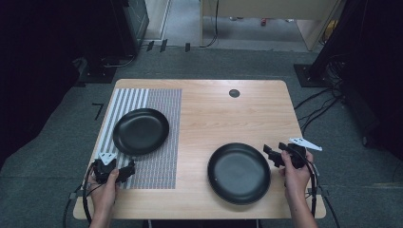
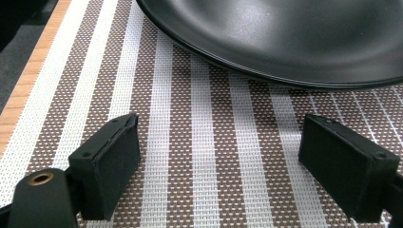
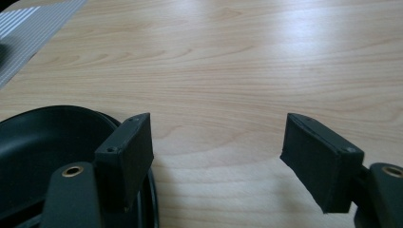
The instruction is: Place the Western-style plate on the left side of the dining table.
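Two black plates are on the wooden table. One plate lies on the striped placemat at the left, the other plate on bare wood at the front right. My left gripper hovers low over the mat's front edge, just in front of the mat's plate. That left gripper is open, with only mat between its jaws. My right gripper stands at the right rim of the front plate. This right gripper is open over bare wood, its left jaw above the rim.
A small dark round grommet sits in the tabletop near the far edge. Cables trail over the grey floor to the right of the table. Bare wood stretches ahead of the right gripper.
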A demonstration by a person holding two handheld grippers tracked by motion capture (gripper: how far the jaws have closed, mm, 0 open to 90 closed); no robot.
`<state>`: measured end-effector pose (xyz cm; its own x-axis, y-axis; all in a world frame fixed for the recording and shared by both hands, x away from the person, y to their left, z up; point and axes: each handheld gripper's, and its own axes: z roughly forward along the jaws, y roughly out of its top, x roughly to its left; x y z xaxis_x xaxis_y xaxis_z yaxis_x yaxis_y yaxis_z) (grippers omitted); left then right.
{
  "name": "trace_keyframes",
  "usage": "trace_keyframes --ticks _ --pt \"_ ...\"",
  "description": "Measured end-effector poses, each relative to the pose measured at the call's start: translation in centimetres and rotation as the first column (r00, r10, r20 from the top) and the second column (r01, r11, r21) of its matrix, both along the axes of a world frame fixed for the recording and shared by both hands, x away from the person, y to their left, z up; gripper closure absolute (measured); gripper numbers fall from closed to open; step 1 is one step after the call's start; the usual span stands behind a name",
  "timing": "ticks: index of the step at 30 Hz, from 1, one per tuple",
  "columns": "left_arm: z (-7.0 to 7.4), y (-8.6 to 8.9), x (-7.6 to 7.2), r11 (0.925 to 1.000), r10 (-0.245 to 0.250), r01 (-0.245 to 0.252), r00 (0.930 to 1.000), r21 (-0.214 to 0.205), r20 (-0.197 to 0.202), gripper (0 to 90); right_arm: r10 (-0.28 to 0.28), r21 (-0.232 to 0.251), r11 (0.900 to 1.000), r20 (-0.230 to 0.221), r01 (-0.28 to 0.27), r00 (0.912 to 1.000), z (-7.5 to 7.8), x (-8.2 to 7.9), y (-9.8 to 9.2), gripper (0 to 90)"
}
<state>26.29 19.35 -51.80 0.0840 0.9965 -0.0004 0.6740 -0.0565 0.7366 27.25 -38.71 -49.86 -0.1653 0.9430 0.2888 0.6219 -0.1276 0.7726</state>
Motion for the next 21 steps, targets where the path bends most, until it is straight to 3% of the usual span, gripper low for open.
trace_keyframes --ticks 21 --pt "0.0 0.0 0.0 1.0000 0.002 -0.002 1.0000 0.000 0.000 13.3 -0.084 -0.019 0.9963 -0.051 0.083 0.9951 -1.2 -2.6 -4.1 25.1"
